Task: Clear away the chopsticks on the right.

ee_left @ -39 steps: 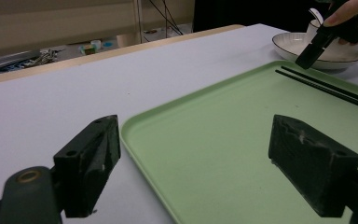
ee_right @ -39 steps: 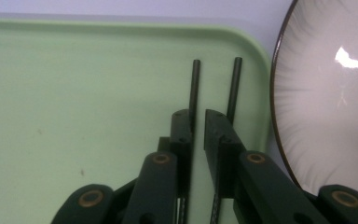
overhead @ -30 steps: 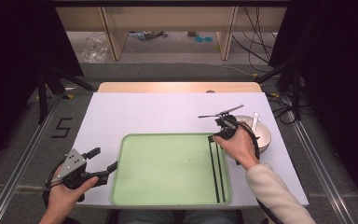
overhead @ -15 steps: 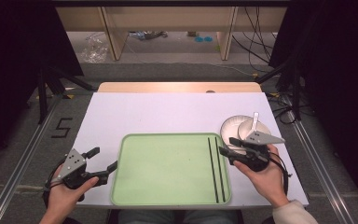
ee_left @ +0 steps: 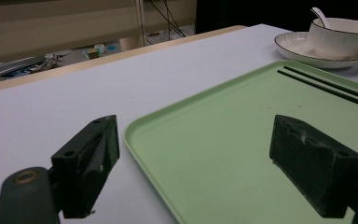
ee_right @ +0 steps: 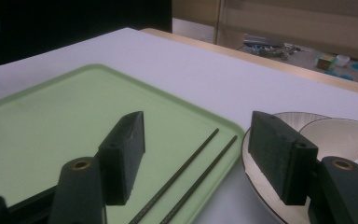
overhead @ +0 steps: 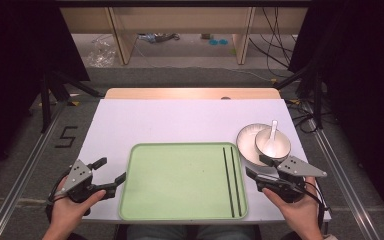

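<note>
High view: one green tray (overhead: 180, 182) lies on the white table (overhead: 170, 125), between the two grippers. The left gripper (overhead: 111, 175) rests at the tray's left edge, jaws spread wide and holding nothing; in the left gripper view the tray's near-left corner (ee_left: 242, 154) runs up between the jaws, one jaw over the table, the other over the tray. The right gripper (overhead: 258, 168) sits at the tray's right edge, jaws likewise released and empty. In the right gripper view two thin black chopsticks (ee_right: 191, 172) lie side by side on the tray between the jaws, parallel to its right rim. Just right of the tray stands one white plate (overhead: 246, 142) carrying one white bowl (overhead: 273, 142) with one spoon (overhead: 273, 128) in it.
</note>
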The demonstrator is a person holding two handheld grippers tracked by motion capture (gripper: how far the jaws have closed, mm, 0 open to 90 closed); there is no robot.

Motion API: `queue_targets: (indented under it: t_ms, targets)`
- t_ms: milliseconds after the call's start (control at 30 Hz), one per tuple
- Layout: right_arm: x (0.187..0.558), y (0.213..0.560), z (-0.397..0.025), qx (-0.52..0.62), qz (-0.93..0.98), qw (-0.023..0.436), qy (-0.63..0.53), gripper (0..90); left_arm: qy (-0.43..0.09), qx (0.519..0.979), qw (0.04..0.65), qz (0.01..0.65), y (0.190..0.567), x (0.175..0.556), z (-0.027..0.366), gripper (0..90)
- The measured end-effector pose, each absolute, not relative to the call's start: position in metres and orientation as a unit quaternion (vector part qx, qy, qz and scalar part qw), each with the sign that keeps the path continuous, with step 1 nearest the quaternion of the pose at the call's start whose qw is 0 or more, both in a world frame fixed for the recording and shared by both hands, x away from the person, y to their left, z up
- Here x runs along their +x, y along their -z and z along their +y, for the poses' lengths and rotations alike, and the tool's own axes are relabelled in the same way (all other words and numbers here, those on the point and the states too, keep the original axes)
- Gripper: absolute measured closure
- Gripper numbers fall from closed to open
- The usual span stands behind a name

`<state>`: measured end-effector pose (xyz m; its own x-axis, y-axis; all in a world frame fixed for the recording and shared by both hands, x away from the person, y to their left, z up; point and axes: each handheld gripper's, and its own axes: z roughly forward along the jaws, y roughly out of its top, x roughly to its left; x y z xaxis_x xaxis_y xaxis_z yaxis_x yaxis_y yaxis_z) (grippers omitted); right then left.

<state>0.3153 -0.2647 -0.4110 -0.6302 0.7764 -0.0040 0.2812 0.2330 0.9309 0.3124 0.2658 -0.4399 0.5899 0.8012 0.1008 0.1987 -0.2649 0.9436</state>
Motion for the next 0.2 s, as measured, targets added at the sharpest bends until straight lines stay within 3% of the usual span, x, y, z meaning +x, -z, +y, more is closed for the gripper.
queue_targets:
  t_ms: [200]
  targets:
    - [0.3161,0.4129,-0.2621,0.362,0.749,0.234,-0.503,36.5,-0.309,0.745,0.499,0.317,0.4391,0.3161,0.2677,15.9]
